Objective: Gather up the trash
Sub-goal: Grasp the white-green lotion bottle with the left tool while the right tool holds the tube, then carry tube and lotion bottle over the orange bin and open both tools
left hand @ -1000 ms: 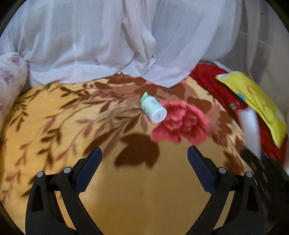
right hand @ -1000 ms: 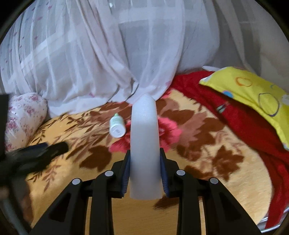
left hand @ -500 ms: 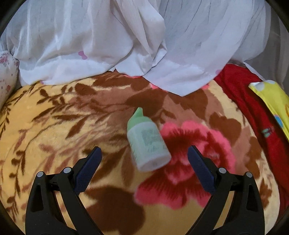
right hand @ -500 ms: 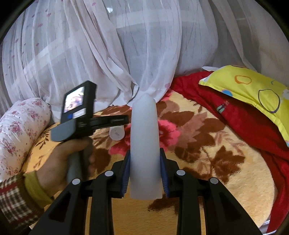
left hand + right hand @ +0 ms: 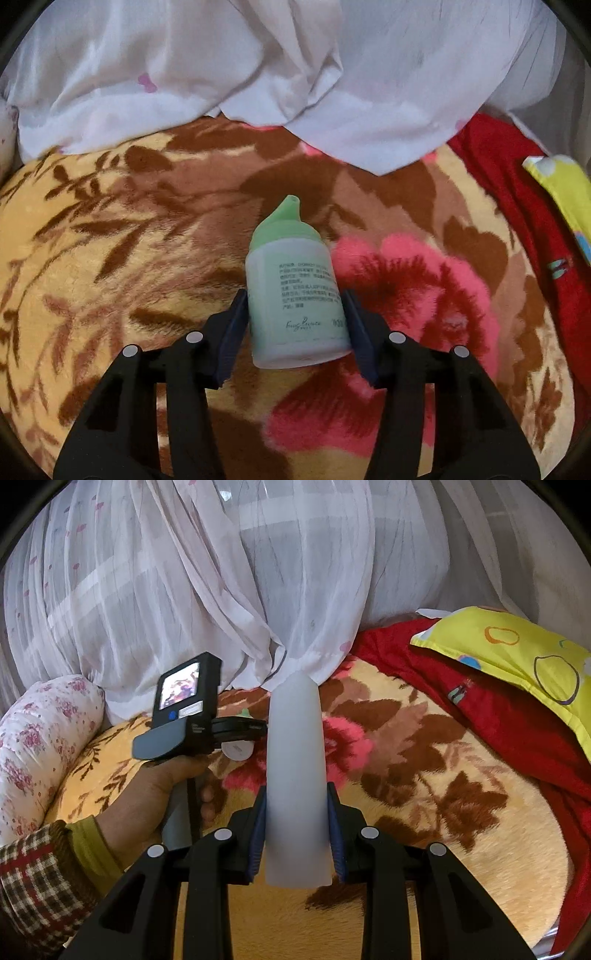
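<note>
My left hand-held gripper (image 5: 295,328) has just closed onto the green-capped bottle (image 5: 295,295), label visible only there; my right hand-held gripper (image 5: 295,830) clamps a white tube (image 5: 295,775).

Matt plastic bottle (image 5: 295,295), plush fleece blanket (image 5: 110,258)

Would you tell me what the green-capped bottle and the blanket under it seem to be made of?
Green-capped bottle: probably plastic, a matte, translucent pale-green body with printed text and an opaque, smooth cap. Blanket: apparently plush synthetic fleece, with a fuzzy nap and a soft-edged floral print.

Left hand-held gripper (image 5: 295,325) jaws just closing; right hand-held gripper (image 5: 297,834) clamped.
</note>
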The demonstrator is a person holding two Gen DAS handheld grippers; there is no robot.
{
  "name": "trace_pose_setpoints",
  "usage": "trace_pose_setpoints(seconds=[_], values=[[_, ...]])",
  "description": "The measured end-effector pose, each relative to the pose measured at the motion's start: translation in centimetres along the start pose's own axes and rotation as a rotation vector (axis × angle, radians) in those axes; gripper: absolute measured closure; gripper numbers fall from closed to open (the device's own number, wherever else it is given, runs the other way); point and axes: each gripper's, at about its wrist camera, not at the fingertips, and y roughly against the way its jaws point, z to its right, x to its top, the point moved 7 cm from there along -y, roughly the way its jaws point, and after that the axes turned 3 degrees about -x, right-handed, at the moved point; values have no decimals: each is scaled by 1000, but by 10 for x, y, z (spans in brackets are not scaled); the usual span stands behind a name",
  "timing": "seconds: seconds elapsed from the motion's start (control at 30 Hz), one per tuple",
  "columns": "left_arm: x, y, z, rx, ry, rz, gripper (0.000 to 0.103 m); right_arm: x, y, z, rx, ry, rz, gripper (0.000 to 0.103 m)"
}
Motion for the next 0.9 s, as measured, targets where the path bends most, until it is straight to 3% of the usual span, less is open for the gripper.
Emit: trace_pose_setpoints(seconds=[0.2, 0.4, 0.63, 0.9], values=[[-17, 22, -18, -17, -21, 7, 53, -1, -1, -5, 1, 6, 0, 74], [-41, 74, -46, -6, -46, 75, 55, -5, -5, -12, 9, 18, -14, 73], [-118, 150, -94, -2, -32, 72, 55, -12, -5, -26, 25, 43, -28, 74], [-193, 231, -136, 7, 9, 89, 56, -14, 25, -60, 73, 80, 8, 74]])
